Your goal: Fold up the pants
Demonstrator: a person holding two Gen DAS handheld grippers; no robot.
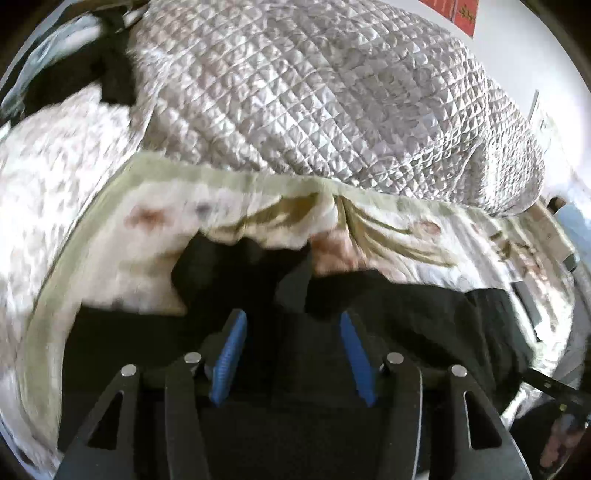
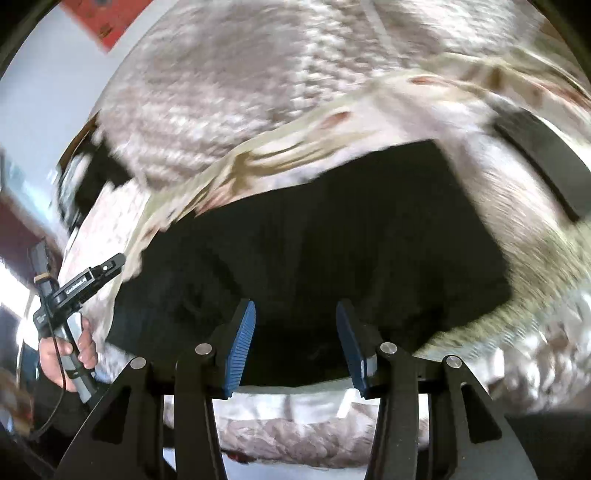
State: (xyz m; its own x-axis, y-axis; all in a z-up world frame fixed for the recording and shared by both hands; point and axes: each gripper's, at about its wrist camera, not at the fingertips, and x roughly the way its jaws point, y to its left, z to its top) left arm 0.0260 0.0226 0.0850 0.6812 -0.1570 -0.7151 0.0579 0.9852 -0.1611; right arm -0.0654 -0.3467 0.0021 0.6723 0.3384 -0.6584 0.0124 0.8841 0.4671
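The black pants [image 2: 332,236] lie spread on a bed, a broad dark panel in the right wrist view. In the left wrist view the pants [image 1: 406,314] lie rumpled just beyond my fingers. My left gripper [image 1: 291,325] is open, its blue pads apart and empty, just above the black cloth. My right gripper [image 2: 295,317] is open and empty over the near edge of the pants. The left gripper [image 2: 110,267] also shows at the left of the right wrist view, held in a hand.
The pants rest on a floral bedsheet [image 1: 406,229]. A silvery quilted blanket [image 1: 314,96] is bunched behind it. A black strap-like item [image 2: 539,158] lies at the right. Dark clothes [image 1: 74,74] sit at the far left. A white wall with a red poster [image 2: 103,18] stands behind.
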